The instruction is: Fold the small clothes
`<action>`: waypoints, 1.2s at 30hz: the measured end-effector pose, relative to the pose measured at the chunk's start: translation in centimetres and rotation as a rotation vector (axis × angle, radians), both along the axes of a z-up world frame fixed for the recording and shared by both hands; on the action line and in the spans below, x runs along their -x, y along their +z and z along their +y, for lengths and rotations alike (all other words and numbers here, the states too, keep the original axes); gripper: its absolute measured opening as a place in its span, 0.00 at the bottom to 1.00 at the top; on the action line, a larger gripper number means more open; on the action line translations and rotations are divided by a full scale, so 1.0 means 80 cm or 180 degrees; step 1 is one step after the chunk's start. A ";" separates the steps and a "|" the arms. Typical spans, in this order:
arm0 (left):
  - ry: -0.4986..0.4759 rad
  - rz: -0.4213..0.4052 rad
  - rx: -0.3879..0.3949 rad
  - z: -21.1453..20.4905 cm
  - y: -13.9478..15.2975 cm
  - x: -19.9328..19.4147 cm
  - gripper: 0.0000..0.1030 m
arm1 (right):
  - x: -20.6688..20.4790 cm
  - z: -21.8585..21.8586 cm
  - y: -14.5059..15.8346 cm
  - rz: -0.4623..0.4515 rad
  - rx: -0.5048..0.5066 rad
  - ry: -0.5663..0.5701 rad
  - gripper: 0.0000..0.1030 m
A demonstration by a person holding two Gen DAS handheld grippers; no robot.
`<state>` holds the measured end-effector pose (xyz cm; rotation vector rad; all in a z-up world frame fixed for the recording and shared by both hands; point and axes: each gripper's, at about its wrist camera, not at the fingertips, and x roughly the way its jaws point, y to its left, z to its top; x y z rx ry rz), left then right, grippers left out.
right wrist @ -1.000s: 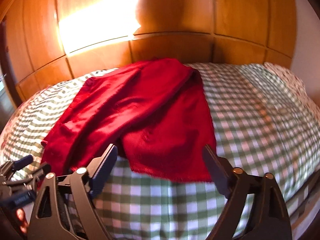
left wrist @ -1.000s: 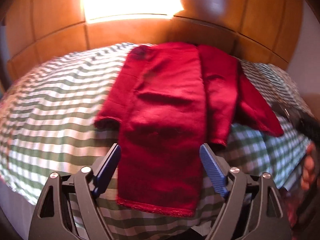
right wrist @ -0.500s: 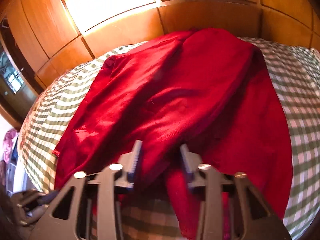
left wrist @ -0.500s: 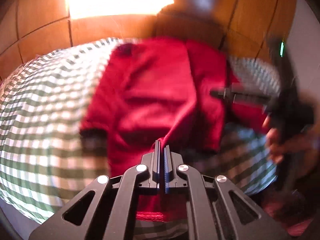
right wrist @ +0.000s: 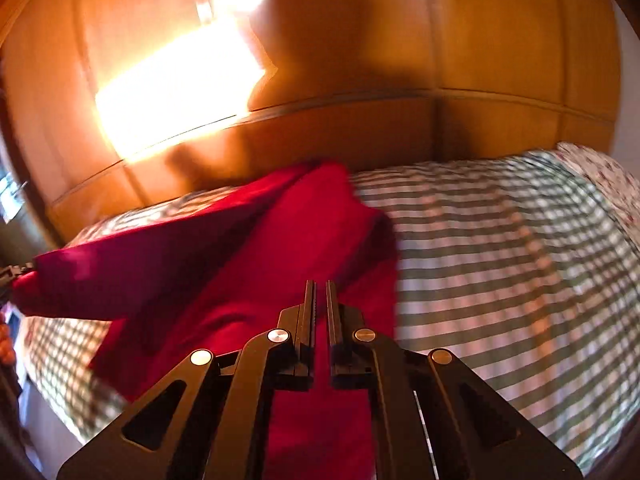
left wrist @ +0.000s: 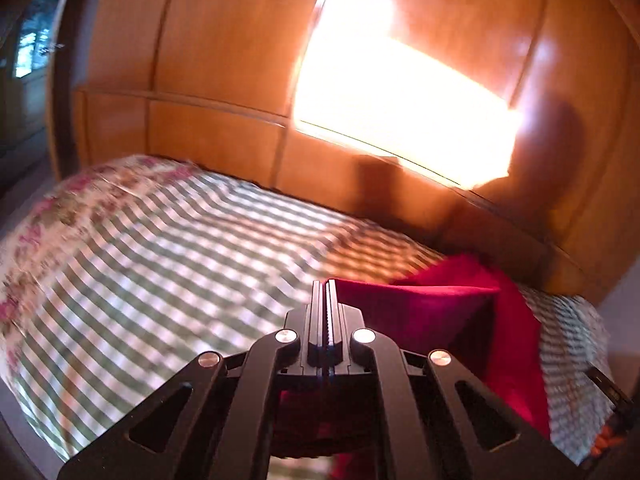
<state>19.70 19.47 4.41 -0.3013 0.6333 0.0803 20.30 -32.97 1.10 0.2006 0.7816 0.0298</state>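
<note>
The left gripper (left wrist: 325, 286) has its two fingers pressed flat together, and the hem of the red garment (left wrist: 436, 312) is pinched between them: the cloth leaves the fingertips and stretches taut to their right, then drops in a fold toward the green checked bedspread (left wrist: 168, 280), which spreads out to the left of the fingers and beyond them. The right gripper (right wrist: 321, 286) has just been closing; its fingers now stand nearly together with only a thin slit between them, and the red garment (right wrist: 248, 248) fills that slit and hangs below the fingers, so they have hold of its edge. From there the cloth rises ahead of the fingertips and runs off to their left in a long raised band, lifted clear of the bedspread (right wrist: 500, 260) on that side, while the far part still lies on the bed. Wooden wall panels (right wrist: 500, 40) stand behind the bed, with a bright patch of light (left wrist: 392, 96) on them.
</note>
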 end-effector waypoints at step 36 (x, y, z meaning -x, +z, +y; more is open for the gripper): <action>-0.0987 0.0999 0.0256 -0.112 -0.178 0.014 0.39 | -0.110 -0.092 -0.024 0.0229 0.1839 -0.0622 0.05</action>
